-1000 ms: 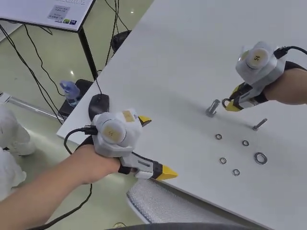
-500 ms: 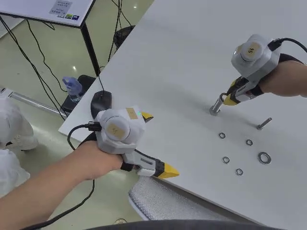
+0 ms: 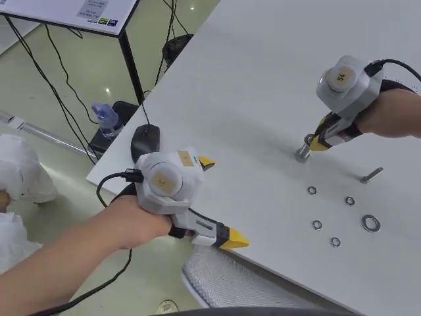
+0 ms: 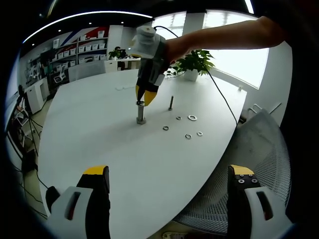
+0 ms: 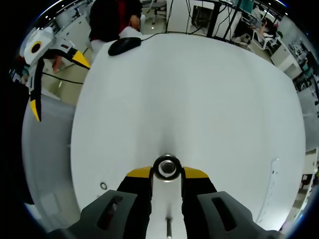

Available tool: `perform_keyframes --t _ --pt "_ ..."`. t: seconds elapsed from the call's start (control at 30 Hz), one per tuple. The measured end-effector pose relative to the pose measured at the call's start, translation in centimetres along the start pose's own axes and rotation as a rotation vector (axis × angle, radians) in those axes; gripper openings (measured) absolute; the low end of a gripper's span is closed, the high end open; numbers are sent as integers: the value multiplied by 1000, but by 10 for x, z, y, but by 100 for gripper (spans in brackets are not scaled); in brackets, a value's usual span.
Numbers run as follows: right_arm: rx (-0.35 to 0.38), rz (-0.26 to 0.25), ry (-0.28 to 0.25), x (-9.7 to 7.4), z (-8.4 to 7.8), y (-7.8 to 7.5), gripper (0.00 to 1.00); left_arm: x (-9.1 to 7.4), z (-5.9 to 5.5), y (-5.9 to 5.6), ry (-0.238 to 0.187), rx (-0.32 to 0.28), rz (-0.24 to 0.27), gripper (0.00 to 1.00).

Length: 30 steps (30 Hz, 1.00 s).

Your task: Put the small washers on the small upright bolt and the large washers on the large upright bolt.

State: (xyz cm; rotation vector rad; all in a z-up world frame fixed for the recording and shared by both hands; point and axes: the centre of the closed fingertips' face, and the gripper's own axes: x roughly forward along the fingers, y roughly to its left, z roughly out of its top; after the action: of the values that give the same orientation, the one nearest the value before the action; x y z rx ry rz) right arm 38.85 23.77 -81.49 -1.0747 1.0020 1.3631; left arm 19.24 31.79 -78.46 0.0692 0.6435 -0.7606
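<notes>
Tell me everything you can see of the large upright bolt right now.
The large upright bolt is grey metal, standing on its wider head on the white table, apart from the loose washers nearby. The right gripper is at its top, jaws shut on a washer held at the tip; whether it is over the shaft yet, I cannot tell.

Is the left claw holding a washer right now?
No, the left claw is spread wide open with nothing between its jaws.
</notes>
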Motion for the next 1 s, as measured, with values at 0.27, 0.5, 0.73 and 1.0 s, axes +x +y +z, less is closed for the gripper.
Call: perform_keyframes --t 0.27,0.5,0.73,1.0 --pt "-14 -3 19 5 1 -1 22 -2 -1 2 1 -6 1 98" --pt "-24 -8 41 10 -2 3 22 -2 3 2 -5 -2 0 97" --pt "-36 -4 66 22 -6 3 22 -3 2 4 -3 -4 -2 97" --pt "-29 -4 88 33 -7 4 22 -6 1 6 -7 -7 7 98"
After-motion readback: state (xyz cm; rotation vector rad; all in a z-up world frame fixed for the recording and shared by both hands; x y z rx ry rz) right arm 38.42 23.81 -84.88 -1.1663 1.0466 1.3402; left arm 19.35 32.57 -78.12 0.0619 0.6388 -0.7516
